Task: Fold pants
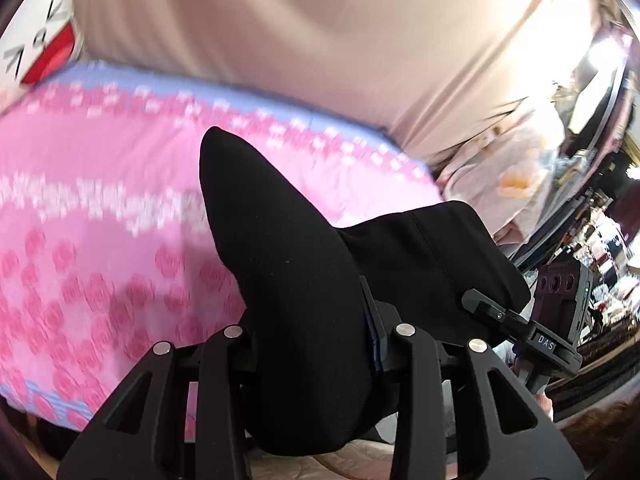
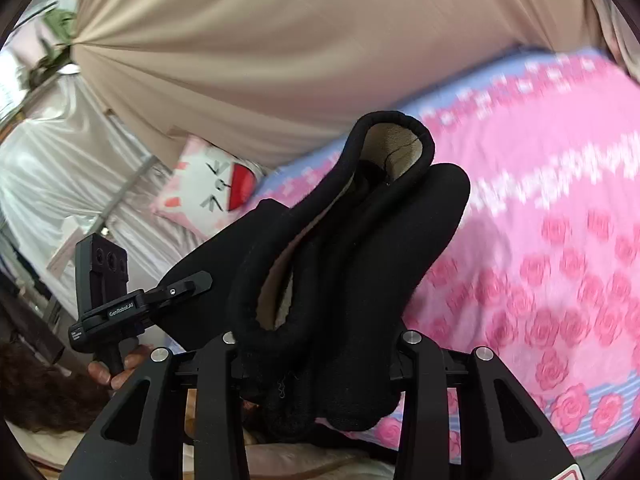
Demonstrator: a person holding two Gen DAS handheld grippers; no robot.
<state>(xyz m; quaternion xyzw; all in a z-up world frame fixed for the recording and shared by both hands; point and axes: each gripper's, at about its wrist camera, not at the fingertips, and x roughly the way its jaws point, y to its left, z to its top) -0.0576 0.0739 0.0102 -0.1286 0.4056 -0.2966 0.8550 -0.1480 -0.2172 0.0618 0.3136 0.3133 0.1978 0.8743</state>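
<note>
While both claws grip it, the black pants (image 1: 304,280) hang lifted above the bed, whose pink rose-patterned sheet (image 1: 100,208) fills the space beneath and behind the fabric. The left claw (image 1: 316,344) is clamped on a thick fold of the pants, which bulges up between its jaws and rises to a rounded peak over the sheet. From that fold the cloth stretches across to the right claw (image 1: 486,308), visible from the left wrist view at the far side of the pants, pinching the cloth's edge.

Seen from the right wrist view, the right claw (image 2: 316,360) is closed on a bunched part of the pants (image 2: 360,264); the waistband loops open above it, showing a pale lining inside. The left claw (image 2: 188,284) appears beside the pants on the side away from the sheet, nipping the fabric, with a hand (image 2: 114,368) holding its handle below.

Behind the pants, a beige curtain (image 2: 280,40) hangs along the bed's far edge. A white cushion with a cat face (image 2: 212,188) lies at the head of the bed (image 2: 560,240), near the curtain.
</note>
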